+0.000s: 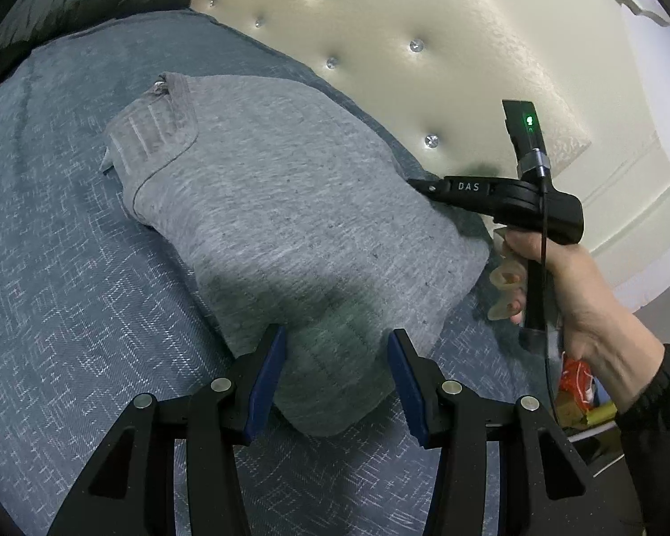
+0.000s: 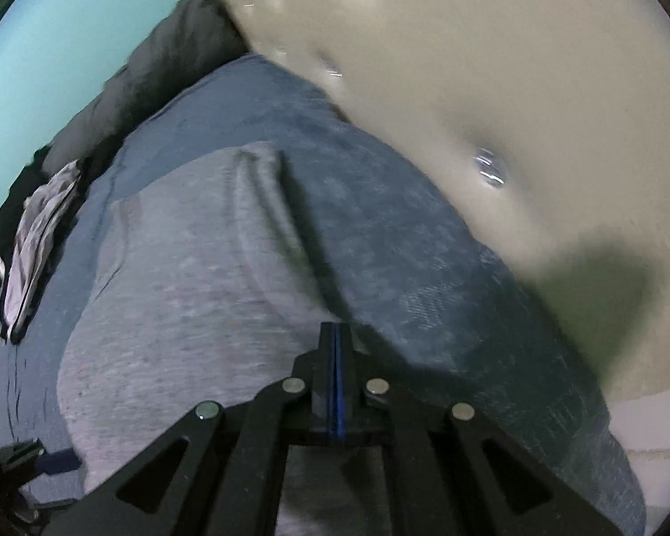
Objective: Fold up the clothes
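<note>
The grey sweatshirt (image 1: 290, 205) lies already folded into a compact bundle on the blue bedspread (image 1: 67, 290) near the headboard (image 1: 379, 22). Left claw (image 1: 337, 379) gapes wide over its near end; right claw (image 2: 336, 375) is pressed closed, apparently empty. Only tidying seems left.

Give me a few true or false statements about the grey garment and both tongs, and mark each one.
1. The left tongs are open, straddling the heathered grey knit garment. True.
2. The right tongs are wide open. False: their blue pads meet.
3. The garment lies on a blue woven bedspread. True.
4. The cream tufted headboard is bright red. False: cream with shiny studs.
</note>
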`<state>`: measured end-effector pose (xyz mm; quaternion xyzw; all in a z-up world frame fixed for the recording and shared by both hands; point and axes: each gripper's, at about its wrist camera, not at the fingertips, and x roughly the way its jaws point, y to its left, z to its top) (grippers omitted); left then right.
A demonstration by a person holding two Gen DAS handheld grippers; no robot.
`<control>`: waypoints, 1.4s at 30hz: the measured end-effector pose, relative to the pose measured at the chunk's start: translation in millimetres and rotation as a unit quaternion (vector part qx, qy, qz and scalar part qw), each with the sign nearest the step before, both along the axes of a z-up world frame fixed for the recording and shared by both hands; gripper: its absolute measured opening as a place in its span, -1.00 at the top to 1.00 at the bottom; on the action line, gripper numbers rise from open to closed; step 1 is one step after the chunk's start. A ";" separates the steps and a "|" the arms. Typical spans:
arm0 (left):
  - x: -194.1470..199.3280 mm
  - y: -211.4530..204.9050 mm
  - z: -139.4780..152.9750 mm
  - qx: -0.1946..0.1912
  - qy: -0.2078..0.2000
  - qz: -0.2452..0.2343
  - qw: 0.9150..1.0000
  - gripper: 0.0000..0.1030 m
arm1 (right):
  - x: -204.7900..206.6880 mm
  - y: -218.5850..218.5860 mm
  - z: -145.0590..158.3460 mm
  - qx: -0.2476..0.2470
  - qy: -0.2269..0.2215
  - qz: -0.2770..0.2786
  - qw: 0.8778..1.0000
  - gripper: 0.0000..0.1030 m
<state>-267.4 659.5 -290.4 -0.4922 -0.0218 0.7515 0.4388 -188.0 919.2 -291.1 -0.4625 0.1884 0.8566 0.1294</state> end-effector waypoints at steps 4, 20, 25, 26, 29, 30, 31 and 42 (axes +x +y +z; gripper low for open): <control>-0.6 -2.9 1.8 -0.004 0.002 -0.002 1.000 0.00 | 23.2 7.0 13.8 0.007 0.020 -0.018 1.000 1.00; 8.0 -6.8 13.5 -0.016 0.004 0.002 1.000 0.00 | 49.5 -24.4 22.5 0.001 0.052 0.023 0.998 1.00; 8.7 -11.4 18.1 -0.014 0.004 0.011 1.000 0.00 | 62.2 -33.8 41.7 0.021 0.071 0.022 0.997 1.00; 10.2 -13.4 20.7 -0.014 0.005 0.013 1.000 0.00 | 65.3 -34.6 45.9 0.016 0.080 0.021 0.996 1.00; 15.8 -18.1 30.8 -0.012 0.011 0.016 1.000 0.00 | 72.3 -42.3 57.0 0.020 0.089 0.026 0.996 1.00; 18.3 -19.4 34.9 -0.011 0.012 0.017 1.000 0.00 | 73.3 -45.5 60.0 0.020 0.091 0.027 0.995 1.00; 21.6 -20.7 40.2 -0.010 0.016 0.017 1.000 0.00 | 75.8 -49.5 63.9 0.018 0.095 0.028 0.995 1.00; 47.7 -50.1 98.7 -0.002 0.057 0.028 0.998 -0.02 | 101.8 -106.7 105.4 0.014 0.128 0.018 0.991 1.00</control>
